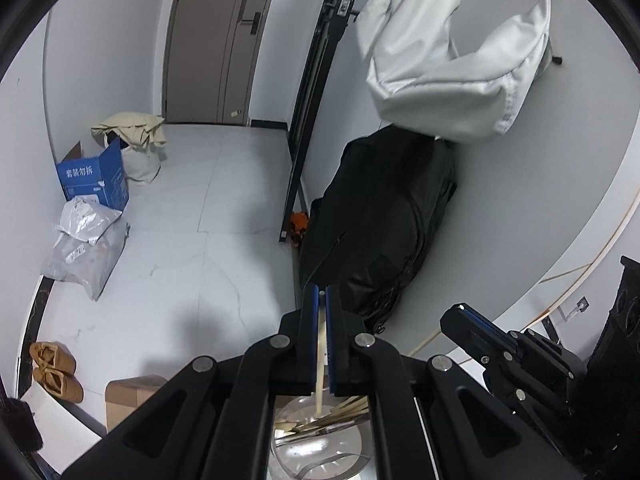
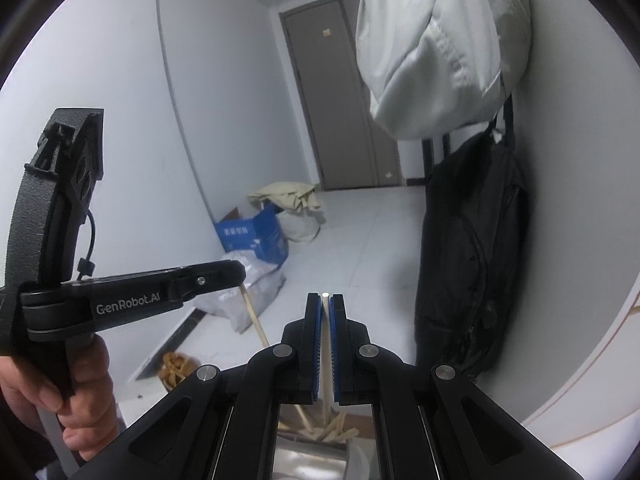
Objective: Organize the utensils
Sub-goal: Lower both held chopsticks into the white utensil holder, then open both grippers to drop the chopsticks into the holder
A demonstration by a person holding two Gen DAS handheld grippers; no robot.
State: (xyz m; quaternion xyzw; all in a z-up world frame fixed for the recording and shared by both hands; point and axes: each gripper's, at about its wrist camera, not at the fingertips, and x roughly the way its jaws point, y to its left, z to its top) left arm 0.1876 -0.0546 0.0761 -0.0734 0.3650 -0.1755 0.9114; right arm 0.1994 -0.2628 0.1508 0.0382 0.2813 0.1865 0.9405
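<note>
The left gripper (image 1: 322, 294) clamps one wooden chopstick (image 1: 321, 360) above a shiny metal container (image 1: 316, 440) (more chopsticks inside). The right gripper (image 2: 326, 300) pinches a pale utensil handle (image 2: 327, 344).

"GenRobot.AI" on the left tool (image 2: 240, 278), "套装勿拆" on blue box (image 1: 94, 182)

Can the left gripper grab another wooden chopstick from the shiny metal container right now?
Probably not. The left gripper is shut on a pale wooden chopstick, so its jaws are occupied. The shiny metal container sits directly below with more sticks; nothing else blocks it.
</note>
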